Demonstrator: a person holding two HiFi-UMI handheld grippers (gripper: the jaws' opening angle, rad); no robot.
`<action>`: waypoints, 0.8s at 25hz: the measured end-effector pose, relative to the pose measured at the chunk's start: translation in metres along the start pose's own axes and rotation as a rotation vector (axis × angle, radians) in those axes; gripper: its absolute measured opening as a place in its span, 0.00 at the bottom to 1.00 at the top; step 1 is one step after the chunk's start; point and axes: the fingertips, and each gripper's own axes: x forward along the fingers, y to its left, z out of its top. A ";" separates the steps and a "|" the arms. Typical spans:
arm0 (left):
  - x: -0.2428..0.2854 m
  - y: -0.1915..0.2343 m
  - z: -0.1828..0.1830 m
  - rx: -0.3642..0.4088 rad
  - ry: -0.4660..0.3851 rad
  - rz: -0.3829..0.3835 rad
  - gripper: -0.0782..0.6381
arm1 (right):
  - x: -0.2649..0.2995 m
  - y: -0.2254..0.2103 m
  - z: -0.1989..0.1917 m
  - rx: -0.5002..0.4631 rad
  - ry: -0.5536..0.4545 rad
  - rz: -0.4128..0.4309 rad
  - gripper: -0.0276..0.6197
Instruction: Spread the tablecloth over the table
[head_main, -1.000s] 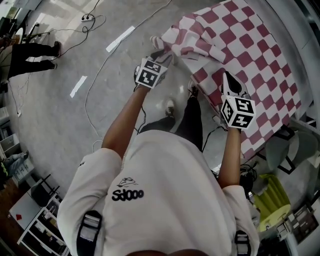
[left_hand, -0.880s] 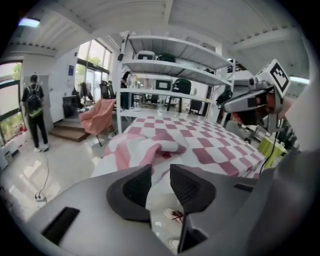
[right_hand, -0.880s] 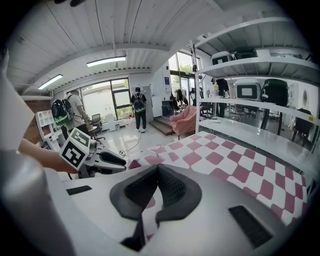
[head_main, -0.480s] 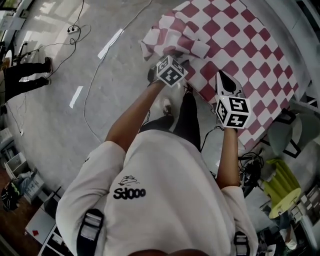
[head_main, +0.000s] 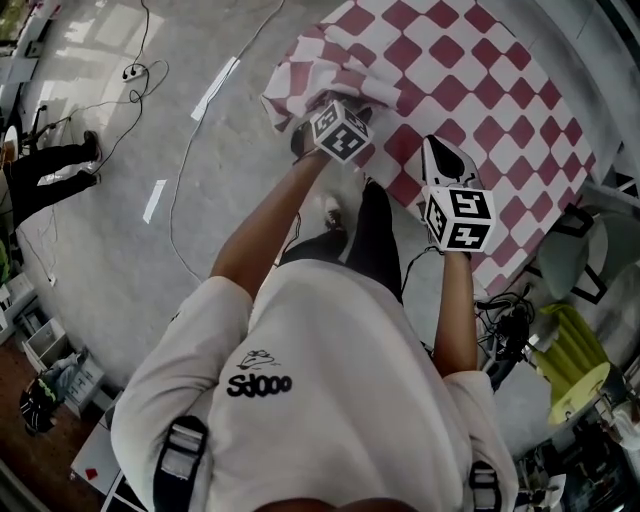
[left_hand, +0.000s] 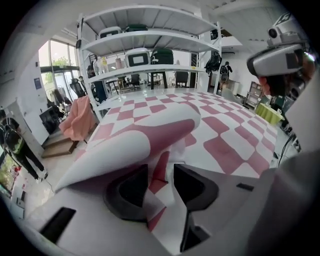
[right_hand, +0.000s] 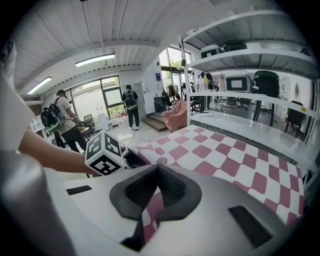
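Note:
A red-and-white checked tablecloth (head_main: 470, 90) covers the table. Its near left corner lies bunched and folded back (head_main: 300, 75) at the table's edge. My left gripper (head_main: 305, 108) reaches into that bunch. In the left gripper view a loose fold (left_hand: 150, 135) hangs between the pads of this gripper (left_hand: 160, 182), which have just been opening and stand apart from it. My right gripper (head_main: 432, 155) rests on the cloth's near edge. Its pads (right_hand: 157, 170) meet at the tips, and a strip of cloth (right_hand: 150, 205) shows in the gap.
A metal shelf rack (left_hand: 150, 40) with boxes stands beyond the table. Cables (head_main: 180, 150) run over the grey floor at the left, where a person's legs (head_main: 50, 170) show. A grey chair (head_main: 570, 260) and a yellow-green stool (head_main: 575, 360) stand at the right.
My left gripper has swung right, toward the table's edge, and now sits under the bunched corner. The right gripper has shifted a little along the near edge.

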 end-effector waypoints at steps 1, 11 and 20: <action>0.004 0.000 -0.001 0.004 0.017 -0.008 0.35 | 0.002 -0.003 0.001 0.002 0.001 0.002 0.08; 0.006 0.009 -0.004 -0.057 0.037 -0.037 0.17 | 0.021 -0.017 0.014 0.007 -0.002 0.032 0.08; -0.021 0.002 -0.008 -0.088 -0.024 -0.017 0.15 | 0.011 -0.012 0.016 -0.018 -0.024 0.028 0.08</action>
